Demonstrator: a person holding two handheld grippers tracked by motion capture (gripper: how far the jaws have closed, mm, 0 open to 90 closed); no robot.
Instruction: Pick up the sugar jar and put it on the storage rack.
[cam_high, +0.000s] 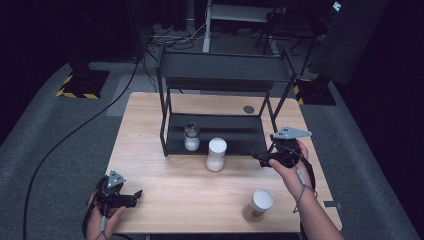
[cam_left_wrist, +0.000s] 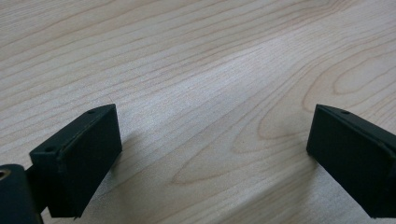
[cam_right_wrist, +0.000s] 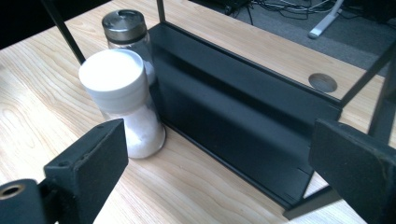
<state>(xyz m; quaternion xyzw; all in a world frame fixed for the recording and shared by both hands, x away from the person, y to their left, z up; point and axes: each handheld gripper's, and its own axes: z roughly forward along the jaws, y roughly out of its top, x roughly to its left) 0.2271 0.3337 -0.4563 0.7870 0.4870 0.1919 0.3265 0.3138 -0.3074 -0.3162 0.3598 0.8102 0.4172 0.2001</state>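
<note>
A clear jar of white powder with a white lid (cam_high: 216, 154) (cam_right_wrist: 116, 88) stands on the wooden table (cam_high: 175, 185), just in front of a black two-level rack (cam_high: 225, 70). A glass shaker with a metal lid (cam_high: 191, 136) (cam_right_wrist: 125, 29) stands on the rack's lower shelf (cam_right_wrist: 243, 112), behind the jar. My right gripper (cam_high: 256, 156) (cam_right_wrist: 219, 172) is open, to the right of the white jar and aimed at it, with nothing between its jaws. My left gripper (cam_high: 135, 195) (cam_left_wrist: 212, 158) rests open over bare wood at the front left.
A brown-filled jar with a white lid (cam_high: 258, 204) stands near the table's front right edge. A round cable hole (cam_high: 248, 109) (cam_right_wrist: 322, 82) sits behind the rack. Cables and stands lie on the floor beyond the table.
</note>
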